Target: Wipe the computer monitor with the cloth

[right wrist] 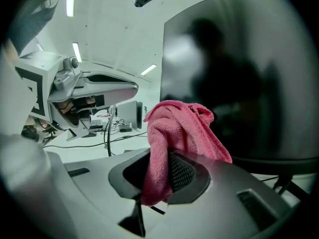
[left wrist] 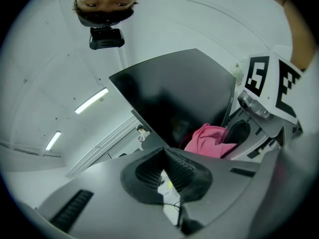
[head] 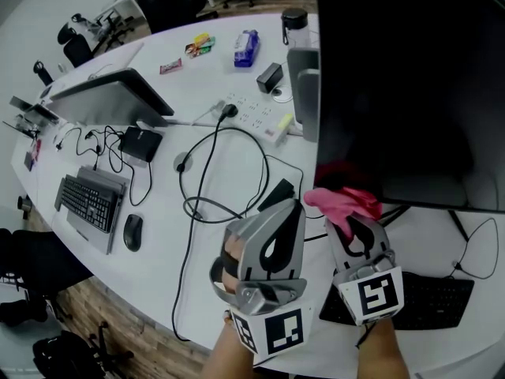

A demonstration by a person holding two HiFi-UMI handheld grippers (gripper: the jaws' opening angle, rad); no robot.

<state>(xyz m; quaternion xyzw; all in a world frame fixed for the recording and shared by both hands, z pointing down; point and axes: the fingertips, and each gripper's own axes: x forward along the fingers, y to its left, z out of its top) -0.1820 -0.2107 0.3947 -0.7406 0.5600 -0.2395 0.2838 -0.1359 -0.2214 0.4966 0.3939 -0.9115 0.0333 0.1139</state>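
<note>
Left gripper (head: 293, 208) and right gripper (head: 353, 226) sit side by side low in the head view, above the white surface (head: 213, 172). The left fingers (left wrist: 187, 169) are pressed together with nothing between them. The right fingers (right wrist: 185, 172) pinch the cloth (right wrist: 180, 128), a crumpled piece of pink terry. One fold hangs down between the fingers, and the bulk rises in a rumpled mound above and ahead of their tips. Just beyond those tips stands the monitor (right wrist: 239, 68), its screen dark and glossy with blurred reflections. The cloth's top is close to the screen's lower edge; whether it touches cannot be told. From the left fingers, the cloth shows ahead and to the right. A black keyboard (head: 442, 298) lies below the right gripper.
</note>
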